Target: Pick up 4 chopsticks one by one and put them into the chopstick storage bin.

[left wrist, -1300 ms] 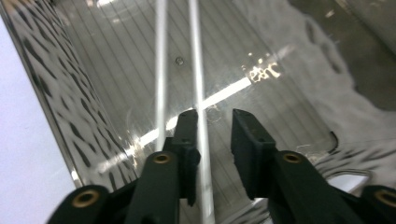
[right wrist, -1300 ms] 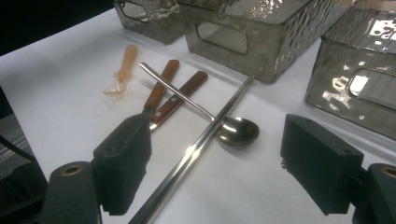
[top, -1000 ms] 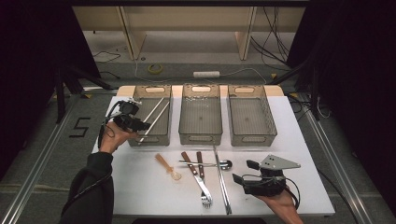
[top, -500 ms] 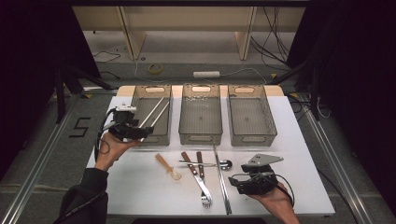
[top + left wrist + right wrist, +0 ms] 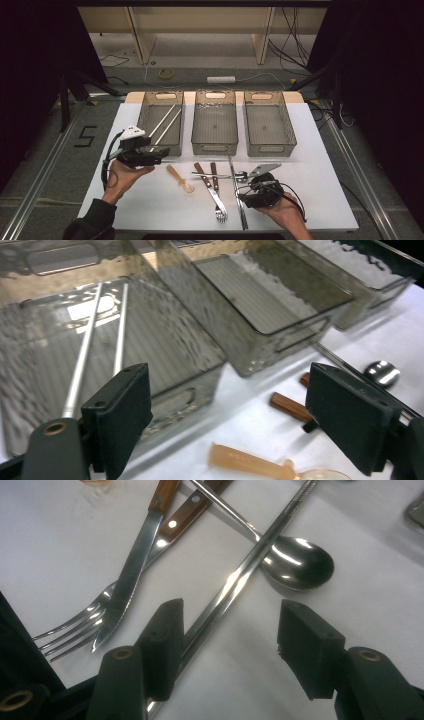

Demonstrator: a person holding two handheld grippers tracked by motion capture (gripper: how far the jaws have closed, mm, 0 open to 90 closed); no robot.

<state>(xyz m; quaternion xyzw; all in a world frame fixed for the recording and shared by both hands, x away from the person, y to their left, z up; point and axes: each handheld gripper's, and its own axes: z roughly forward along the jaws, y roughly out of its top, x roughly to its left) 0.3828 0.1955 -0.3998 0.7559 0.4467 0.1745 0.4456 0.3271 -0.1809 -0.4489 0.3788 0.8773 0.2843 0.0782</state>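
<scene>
While closing, right gripper (image 5: 227,650) seemingly straddles the long metal rod (image 5: 240,575)

A white table (image 5: 320,150) stands on a grey floor (image 5: 45,150). Wooden legs (image 5: 139,35) and cables (image 5: 285,30) sit behind it. The sides are dark.

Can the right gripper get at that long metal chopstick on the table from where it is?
Probably yes. The right gripper is open with the chopstick running up between its jaws, beside the left pad; only the spoon crosses under it farther up.
</scene>
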